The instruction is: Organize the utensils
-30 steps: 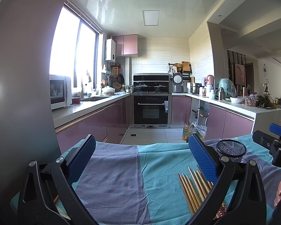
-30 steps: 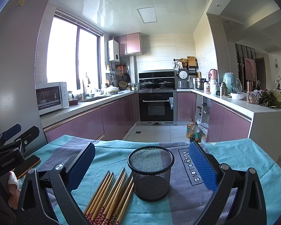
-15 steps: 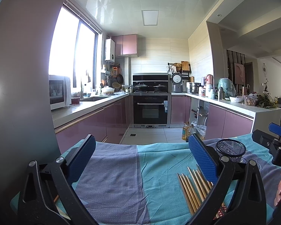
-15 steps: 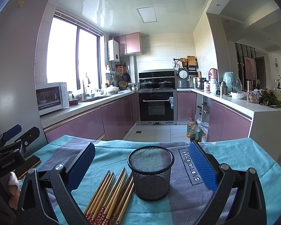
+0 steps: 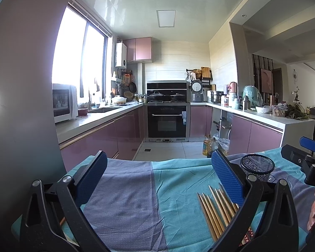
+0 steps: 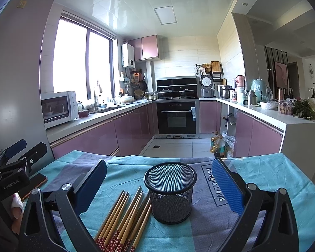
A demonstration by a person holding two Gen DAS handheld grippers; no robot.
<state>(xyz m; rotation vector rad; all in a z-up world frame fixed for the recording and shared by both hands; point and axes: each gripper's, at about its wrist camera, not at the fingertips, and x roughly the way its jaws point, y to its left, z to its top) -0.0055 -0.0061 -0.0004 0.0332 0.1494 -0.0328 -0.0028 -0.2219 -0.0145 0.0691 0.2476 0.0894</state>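
Observation:
Several wooden chopsticks [image 6: 124,218] with red patterned ends lie side by side on the teal and grey cloth [image 6: 268,180], just left of an upright black mesh cup [image 6: 170,191]. My right gripper [image 6: 157,183] stands open over the cloth, with the cup and the chopstick tips between its blue pads and nothing held. In the left wrist view the chopsticks [image 5: 215,210] lie at the lower right, partly behind the right finger, and the mesh cup [image 5: 258,167] stands beyond them. My left gripper [image 5: 157,176] is open above bare cloth [image 5: 126,199].
A phone [image 6: 34,185] lies on the cloth at the left edge, beside the other gripper [image 6: 12,168] and a hand. The table's far edge drops to the kitchen floor, with oil bottles [image 6: 217,145] below. Counters and purple cabinets run along both sides.

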